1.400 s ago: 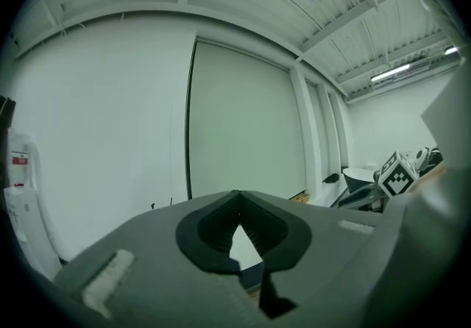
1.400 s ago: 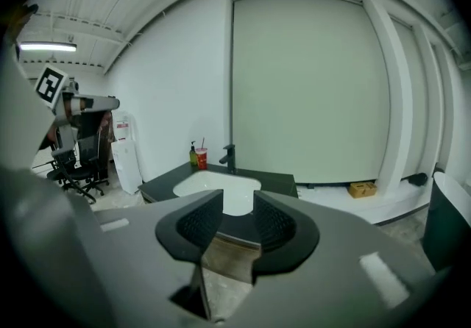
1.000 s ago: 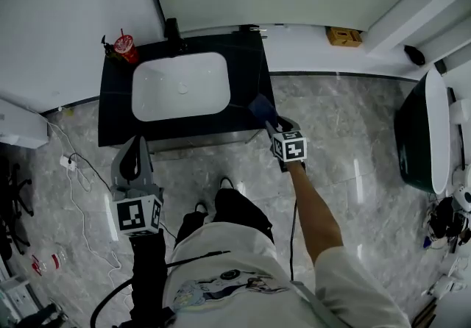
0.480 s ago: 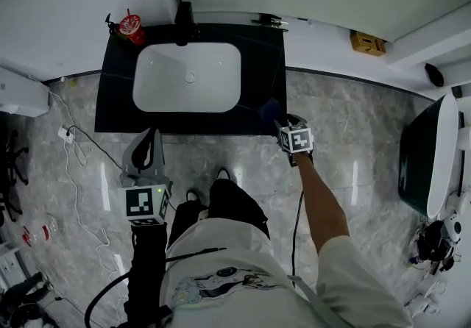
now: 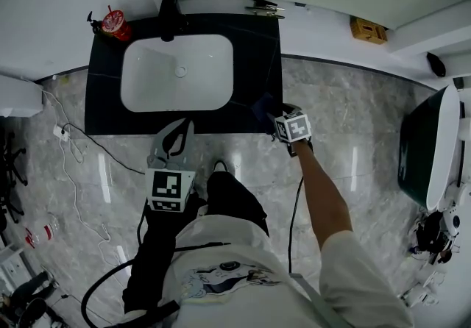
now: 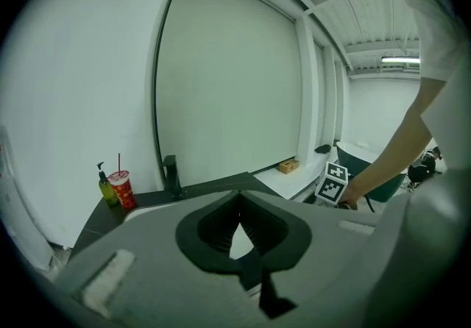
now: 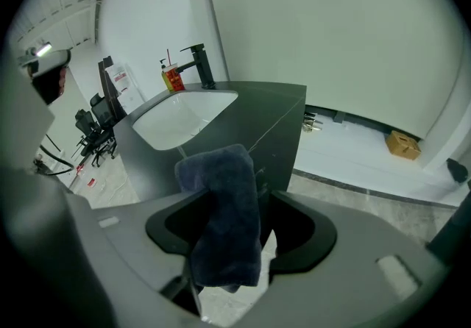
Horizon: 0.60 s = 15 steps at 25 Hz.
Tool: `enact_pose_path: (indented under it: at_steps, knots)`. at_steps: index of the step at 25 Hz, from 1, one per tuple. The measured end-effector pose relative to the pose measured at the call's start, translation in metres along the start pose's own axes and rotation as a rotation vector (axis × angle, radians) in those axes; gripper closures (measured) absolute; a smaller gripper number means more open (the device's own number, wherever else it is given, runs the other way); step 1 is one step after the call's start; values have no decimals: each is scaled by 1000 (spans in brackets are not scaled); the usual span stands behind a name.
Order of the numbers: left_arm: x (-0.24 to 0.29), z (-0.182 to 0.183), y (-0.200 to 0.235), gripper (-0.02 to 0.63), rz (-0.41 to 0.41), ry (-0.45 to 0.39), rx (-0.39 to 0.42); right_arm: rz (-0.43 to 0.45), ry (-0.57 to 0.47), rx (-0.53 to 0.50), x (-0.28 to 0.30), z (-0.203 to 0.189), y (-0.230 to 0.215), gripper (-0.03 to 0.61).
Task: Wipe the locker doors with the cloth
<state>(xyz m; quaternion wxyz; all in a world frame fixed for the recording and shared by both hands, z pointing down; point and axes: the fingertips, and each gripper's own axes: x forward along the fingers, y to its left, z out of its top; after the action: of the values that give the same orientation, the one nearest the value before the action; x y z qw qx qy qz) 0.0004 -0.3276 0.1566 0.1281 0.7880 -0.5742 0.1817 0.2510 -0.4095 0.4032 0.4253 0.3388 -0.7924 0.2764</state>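
Navy cloth sat loose in the widening right gripper at the bench's front right corner.

Head view: the cloth [image 5: 263, 107] was at the front right corner of the dark bench [image 5: 257, 47], carried by the right gripper [image 5: 274, 116], probably brought there to be laid down or re-gripped; contact with the bench could not be told. The left gripper [image 5: 182, 126] hung off the front edge below the white basin [image 5: 176, 73], seemingly kept out of the way. Left gripper view: its jaws met, with nothing between them, aimed idly toward the tap [image 6: 171, 176] and red cup [image 6: 122, 189]. Right gripper view: the jaws stood wide and were opening, with the cloth draped between them and not visibly pinched; no locker doors could be identified.
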Motion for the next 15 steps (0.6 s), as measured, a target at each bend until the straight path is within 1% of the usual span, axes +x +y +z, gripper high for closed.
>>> enact_pose_path:
  at_steps: [4,5,7,8,12,13,15]
  knots:
    - [12,0,-6,612,-17,8,-2,53,11,-15,11,-1,5,337]
    - [14,0,-5,612,-17,8,-4,64,9,-25,12,0,9,359]
    - [16,-1,-4,612,-14,9,-7,79,0,-47,15,1,17,426]
    - [17,-1,-4,612,-14,10,-8,83,-5,-43,15,1,19,439]
    - [15,2,-4,612,-11,4,-5,106,-16,36,11,-1,19,482]
    - [14,4,-4,612,-9,-2,-1,104,-28,50,7,1,19,488]
    - [12,9,0,612,-1,-16,5,97,-88,95,-4,10,19,492]
